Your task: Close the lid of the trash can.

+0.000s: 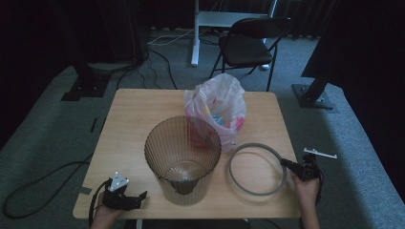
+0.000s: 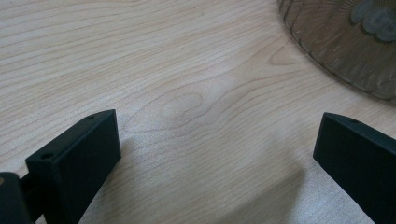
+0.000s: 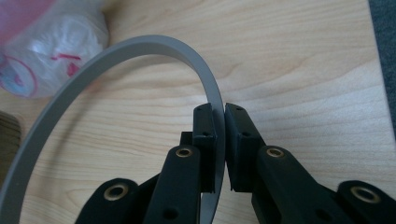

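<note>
Grey bin ring: flat on table, near edge pinched between right gripper jaws; not yet fitted. Ribbed wastebasket left of it, unlined. Filled plastic bag beyond. Left gripper wide open, empty, beside basket.

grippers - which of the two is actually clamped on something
The right gripper: its jaws pinch the grey ring. The left gripper stands wide open over bare table.

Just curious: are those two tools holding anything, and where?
The right gripper pinches the grey ring by its thin band, at the side nearest that hand. The left gripper holds nothing.
</note>
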`<action>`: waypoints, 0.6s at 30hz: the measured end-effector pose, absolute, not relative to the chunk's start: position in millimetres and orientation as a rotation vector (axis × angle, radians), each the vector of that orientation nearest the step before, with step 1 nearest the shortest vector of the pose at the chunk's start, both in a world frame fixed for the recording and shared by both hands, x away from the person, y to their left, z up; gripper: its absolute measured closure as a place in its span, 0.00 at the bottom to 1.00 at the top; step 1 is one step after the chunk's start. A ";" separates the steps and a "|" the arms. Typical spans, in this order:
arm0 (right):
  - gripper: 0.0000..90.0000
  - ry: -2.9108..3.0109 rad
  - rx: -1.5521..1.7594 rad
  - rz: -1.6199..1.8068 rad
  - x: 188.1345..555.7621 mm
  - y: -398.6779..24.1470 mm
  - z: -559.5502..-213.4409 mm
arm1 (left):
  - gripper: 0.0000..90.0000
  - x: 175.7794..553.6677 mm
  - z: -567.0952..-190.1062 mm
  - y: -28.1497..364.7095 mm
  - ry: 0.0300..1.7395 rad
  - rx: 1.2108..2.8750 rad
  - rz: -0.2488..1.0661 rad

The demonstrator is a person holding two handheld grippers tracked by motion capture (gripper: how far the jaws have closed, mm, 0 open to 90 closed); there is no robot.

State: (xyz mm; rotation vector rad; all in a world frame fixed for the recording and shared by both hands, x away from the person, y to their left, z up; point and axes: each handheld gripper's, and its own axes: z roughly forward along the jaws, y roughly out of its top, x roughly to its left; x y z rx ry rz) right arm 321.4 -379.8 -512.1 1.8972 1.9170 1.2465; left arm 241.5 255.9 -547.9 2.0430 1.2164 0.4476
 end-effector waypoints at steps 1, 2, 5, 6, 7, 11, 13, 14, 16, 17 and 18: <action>0.93 1.921 1.895 1.259 320.3 -380.2 -509.9 | 0.01 241.5 -547.9 255.9 1.217 2.043 0.447; 0.93 1.912 1.887 1.273 318.7 -380.4 -507.5 | 0.01 241.4 -547.9 255.9 1.217 2.042 0.447; 0.93 1.910 1.854 1.293 313.9 -380.0 -497.9 | 0.01 241.5 -547.9 255.9 1.217 2.042 0.448; 0.93 1.917 1.852 1.294 312.3 -379.5 -494.1 | 0.01 241.5 -547.9 255.9 1.217 2.043 0.447; 0.93 1.917 1.835 1.296 310.5 -379.3 -490.6 | 0.01 241.5 -547.9 255.9 1.217 2.042 0.448; 0.93 1.901 1.802 1.330 304.2 -380.8 -477.4 | 0.01 241.4 -547.9 255.9 1.217 2.042 0.447; 0.93 1.890 1.792 1.348 301.6 -382.2 -472.3 | 0.01 241.4 -547.9 255.9 1.216 2.043 0.447; 0.93 1.891 1.787 1.351 300.7 -382.9 -470.2 | 0.01 241.4 -547.9 255.9 1.216 2.043 0.447; 0.93 1.885 1.785 1.358 299.5 -383.7 -468.5 | 0.01 241.4 -547.9 255.9 1.216 2.043 0.448; 0.93 1.880 1.779 1.370 297.8 -385.1 -465.5 | 0.01 241.4 -547.9 255.8 1.217 2.043 0.448; 0.93 1.875 1.778 1.376 296.7 -385.8 -464.2 | 0.01 241.4 -547.9 255.9 1.216 2.045 0.448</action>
